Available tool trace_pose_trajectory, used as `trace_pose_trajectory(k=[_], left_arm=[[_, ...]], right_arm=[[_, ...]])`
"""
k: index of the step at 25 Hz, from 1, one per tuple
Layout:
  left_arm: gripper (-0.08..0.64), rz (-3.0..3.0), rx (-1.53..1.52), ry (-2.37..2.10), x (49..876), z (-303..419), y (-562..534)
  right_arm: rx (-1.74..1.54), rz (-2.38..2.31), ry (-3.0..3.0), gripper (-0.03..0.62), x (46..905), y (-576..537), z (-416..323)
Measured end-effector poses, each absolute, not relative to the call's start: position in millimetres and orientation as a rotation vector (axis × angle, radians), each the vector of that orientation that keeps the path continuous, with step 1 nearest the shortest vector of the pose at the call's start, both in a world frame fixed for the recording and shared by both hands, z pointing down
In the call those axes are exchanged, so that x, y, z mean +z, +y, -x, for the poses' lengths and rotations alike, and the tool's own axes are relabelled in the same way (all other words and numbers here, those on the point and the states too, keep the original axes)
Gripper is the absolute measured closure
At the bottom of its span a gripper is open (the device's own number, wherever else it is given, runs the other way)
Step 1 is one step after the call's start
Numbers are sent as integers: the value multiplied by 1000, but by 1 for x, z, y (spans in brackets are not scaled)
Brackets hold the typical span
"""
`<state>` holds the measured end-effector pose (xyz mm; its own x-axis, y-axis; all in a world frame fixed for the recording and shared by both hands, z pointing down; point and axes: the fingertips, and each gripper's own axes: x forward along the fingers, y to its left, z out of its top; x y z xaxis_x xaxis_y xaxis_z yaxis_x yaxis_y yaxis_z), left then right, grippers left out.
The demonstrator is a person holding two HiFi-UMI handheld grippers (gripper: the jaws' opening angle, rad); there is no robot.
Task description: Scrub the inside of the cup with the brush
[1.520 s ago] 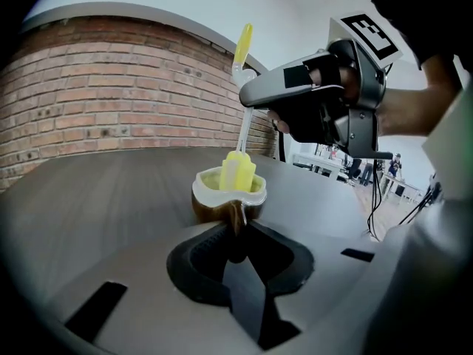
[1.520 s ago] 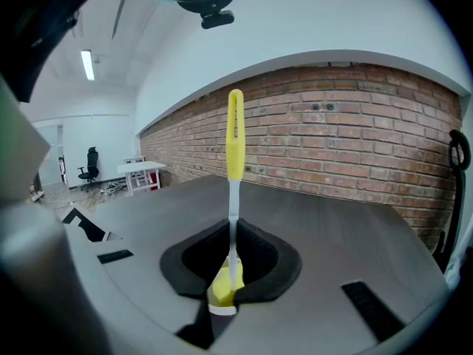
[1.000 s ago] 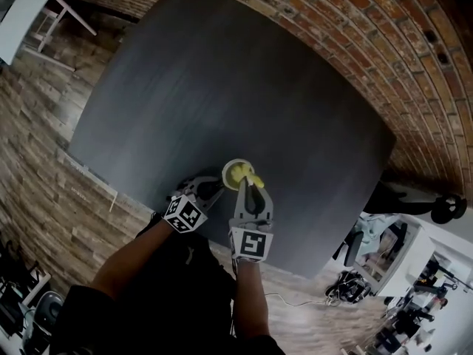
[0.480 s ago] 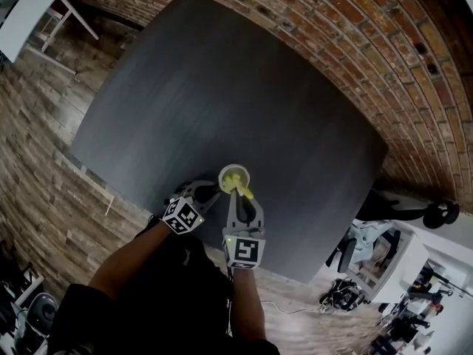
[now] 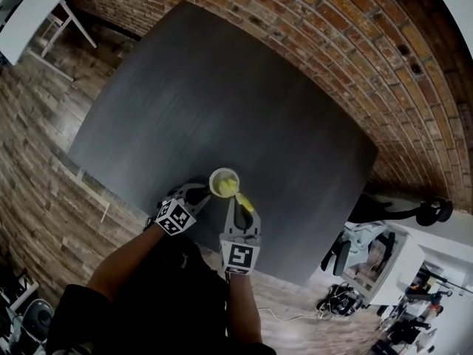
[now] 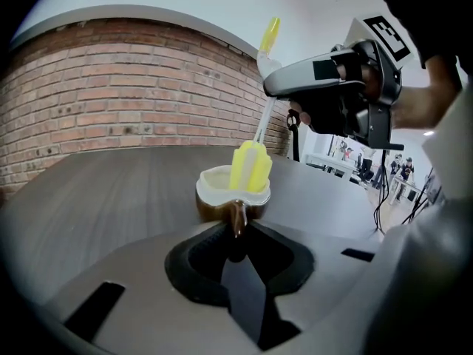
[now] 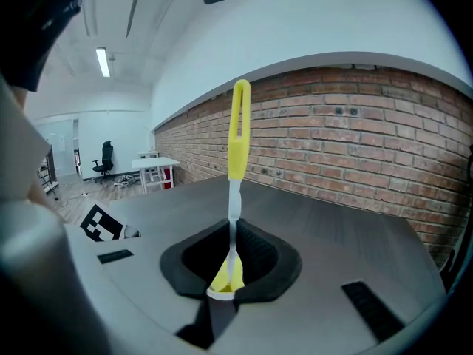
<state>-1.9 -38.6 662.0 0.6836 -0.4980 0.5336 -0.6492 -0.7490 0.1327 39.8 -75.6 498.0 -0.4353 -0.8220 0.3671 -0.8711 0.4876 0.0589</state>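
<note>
- Left gripper (image 6: 236, 229): jaws pressed together on the thin brown handle of a small brown ceramic cup with a cream inside (image 6: 232, 195). The cup is upright just past the jaw tips, mouth up.
- Right gripper (image 7: 233, 251): jaws pinching the pale shaft of a yellow plastic bottle brush (image 7: 238, 135). The yellow grip end sticks up past the jaws and the yellow head hangs below them.
- Brush head (image 6: 250, 166): it sits in the cup's mouth, lower part below the rim and upper part above it. The shaft leans slightly up to the right gripper (image 6: 332, 87) above the cup.
- In the right gripper view the cream cup rim (image 7: 219, 293) shows directly under the brush head, between the jaw tips.
- Head view: the cup (image 5: 224, 182) is over the near edge of the dark grey wooden table (image 5: 222, 87), close to the person. The left gripper (image 5: 203, 191) touches its left side, and the right gripper (image 5: 237, 200) is just behind it with the brush (image 5: 242, 198).
- Cannot tell whether the cup base touches the table, since the left gripper body hides it.
- A red brick wall (image 5: 355, 43) runs along the far side of the table.
</note>
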Motion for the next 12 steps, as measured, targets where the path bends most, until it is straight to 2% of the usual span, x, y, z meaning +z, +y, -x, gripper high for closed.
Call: trace_pose_trajectory(k=[12], left_arm=[[456,-2531,643,-955,653,26,-17]], right_arm=[[147,-1549,-2429,545,444,-51,-66]])
